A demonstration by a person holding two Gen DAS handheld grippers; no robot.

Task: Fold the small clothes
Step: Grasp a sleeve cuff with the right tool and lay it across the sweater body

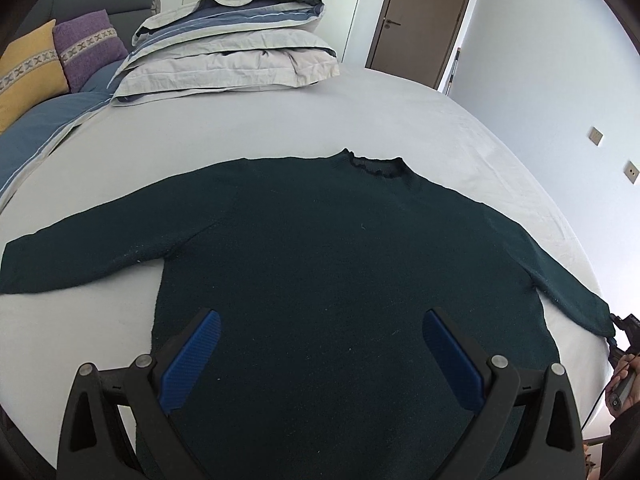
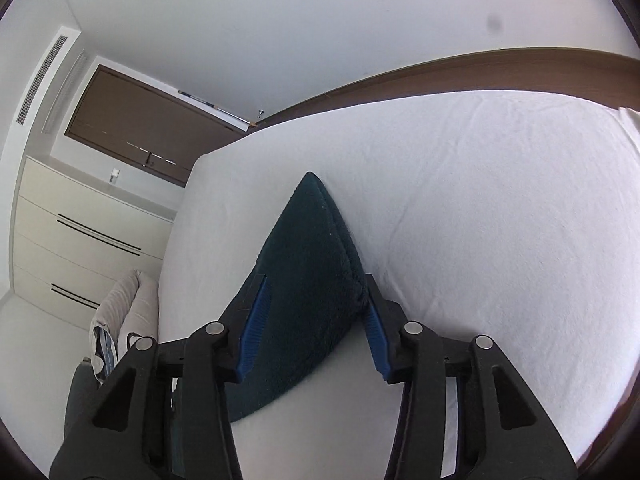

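Looking at the dark green knitted sweater (image 1: pixel 340 264), it's spread flat on the bed's pale grey fitted sheet (image 1: pixel 400 120), front or back up I can't tell, collar pointing to 12 o'clock and both sleeves stretched out toward 9 and 3. My guess is it's laid out like that so the sleeves can be folded in first.

At 3 o'clock in the left wrist view, the right gripper (image 2: pixel 314 304) sits at the very end of the right sleeve cuff (image 2: pixel 308 280). From its own camera the cuff fills the gap between the blue ribbed pads (image 2: pixel 254 320); the right-side pad presses into the knit's edge and the fabric bunches there, so I'd call it clamped on the cuff. Grabbing the tip makes sense, since it lets the whole sleeve swing over the body in one go.

Meanwhile the left gripper (image 1: pixel 320 356) hangs above the hem area at 6 o'clock with its jaws spread wide and nothing between them, probably waiting to pin the body or take the other sleeve.

Folded beige-and-blue bedding (image 1: pixel 232 48) is stacked at 11 o'clock, well apart from the sweater.
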